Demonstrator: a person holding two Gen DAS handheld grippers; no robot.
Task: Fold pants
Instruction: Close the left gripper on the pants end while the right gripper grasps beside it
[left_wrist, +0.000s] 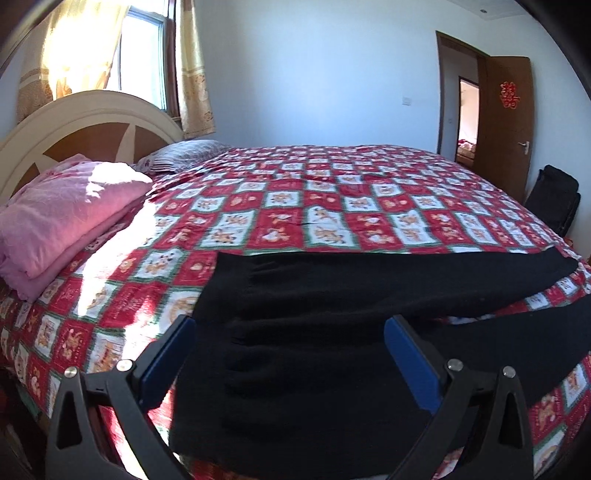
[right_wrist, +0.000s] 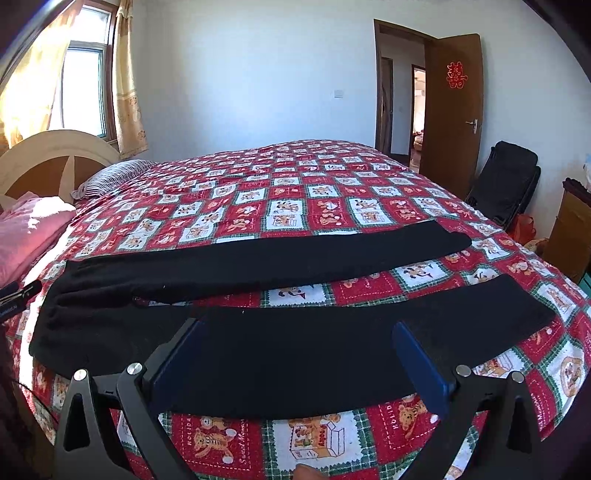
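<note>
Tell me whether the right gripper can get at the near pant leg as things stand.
Probably yes. The right gripper is open right over the near pant leg, which lies flat on the bedspread with nothing on it or in between.

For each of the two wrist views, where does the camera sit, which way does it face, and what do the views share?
Left wrist view: sits on the left gripper, near the bed's edge, facing across the black pants' waist end; both open blue fingers show.
Right wrist view: sits on the right gripper, facing across the nearer pant leg; open fingers and a fingertip at the bottom edge show.
Shared: the pants, checkered bedspread, headboard, window, door.
</note>
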